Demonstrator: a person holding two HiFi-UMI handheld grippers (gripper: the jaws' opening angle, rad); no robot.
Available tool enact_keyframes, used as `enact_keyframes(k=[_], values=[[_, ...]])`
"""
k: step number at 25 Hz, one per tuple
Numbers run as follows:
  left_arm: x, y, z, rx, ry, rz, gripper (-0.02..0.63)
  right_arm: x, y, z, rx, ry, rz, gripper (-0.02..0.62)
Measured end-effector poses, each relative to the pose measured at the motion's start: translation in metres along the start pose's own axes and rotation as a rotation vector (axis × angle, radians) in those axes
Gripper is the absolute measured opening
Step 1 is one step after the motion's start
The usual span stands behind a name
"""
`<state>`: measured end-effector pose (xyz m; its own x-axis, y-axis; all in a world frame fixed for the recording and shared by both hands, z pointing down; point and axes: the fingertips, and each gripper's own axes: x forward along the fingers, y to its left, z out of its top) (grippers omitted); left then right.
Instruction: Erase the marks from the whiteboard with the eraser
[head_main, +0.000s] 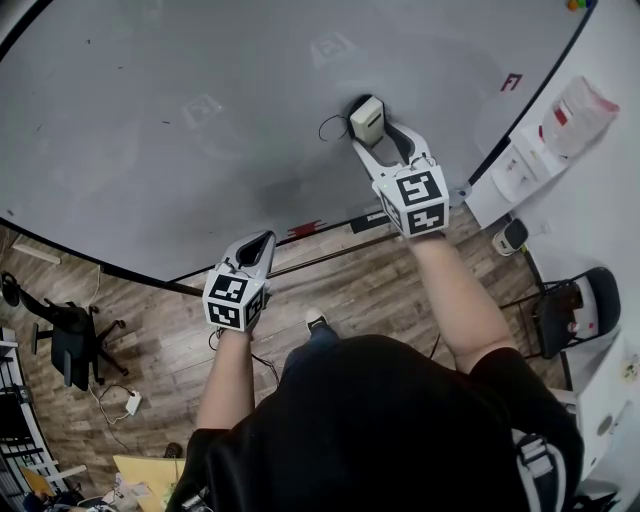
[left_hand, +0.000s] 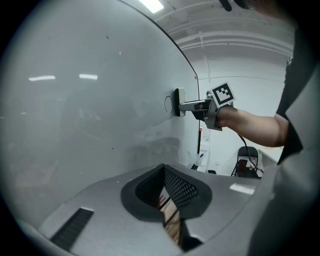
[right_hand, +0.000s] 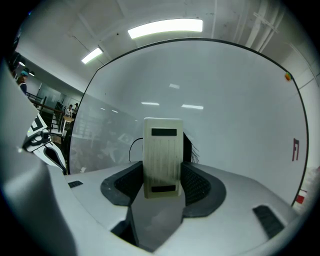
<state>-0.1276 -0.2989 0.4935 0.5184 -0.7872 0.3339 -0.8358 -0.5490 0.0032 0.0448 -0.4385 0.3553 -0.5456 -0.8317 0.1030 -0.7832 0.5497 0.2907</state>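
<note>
Two hand-held grippers: both are showing in the head view, well apart, with only the right one working at the whiteboard (head_main: 200, 100).
Right hand-held gripper (right_hand: 162, 176): its jaws are pinching the eraser (right_hand: 162, 155) by its two long sides, low on the body, with the pads bearing on hard casing.
Left hand-held gripper (left_hand: 167, 196): it is hanging low near the board's bottom edge, jaws drawn together at the tips and carrying nothing.
Eraser position: it is standing upright between the right jaws; the left gripper view shows it lying against the board, apparently flat.
Marks: a black loop mark (head_main: 325, 128) is sitting just left of the eraser, and dark strokes are peeking out at its right edge in the right gripper view.
Handling, judged: the eraser is looking light and stiff, a ribbed pale plastic shell with a softer wiping face turned to the board. The shell may be slick, so a side pinch near mid-length is suiting it best.
Risk, judged: pressing off-centre is likely to tip the eraser and lift one edge off the board.
</note>
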Motion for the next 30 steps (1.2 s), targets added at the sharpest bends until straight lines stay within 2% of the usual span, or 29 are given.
enact_keyframes(k=[16,30], values=[[-0.005,0.001,-0.001,-0.012,-0.004,0.015,0.011,0.002,0.001,0.006,-0.008,0.023,-0.011,0.229],[-0.022,0.006,-0.007,-0.026,-0.008,0.029,0.011,0.011,0.038,0.036,-0.071,-0.009,0.023,0.23]])
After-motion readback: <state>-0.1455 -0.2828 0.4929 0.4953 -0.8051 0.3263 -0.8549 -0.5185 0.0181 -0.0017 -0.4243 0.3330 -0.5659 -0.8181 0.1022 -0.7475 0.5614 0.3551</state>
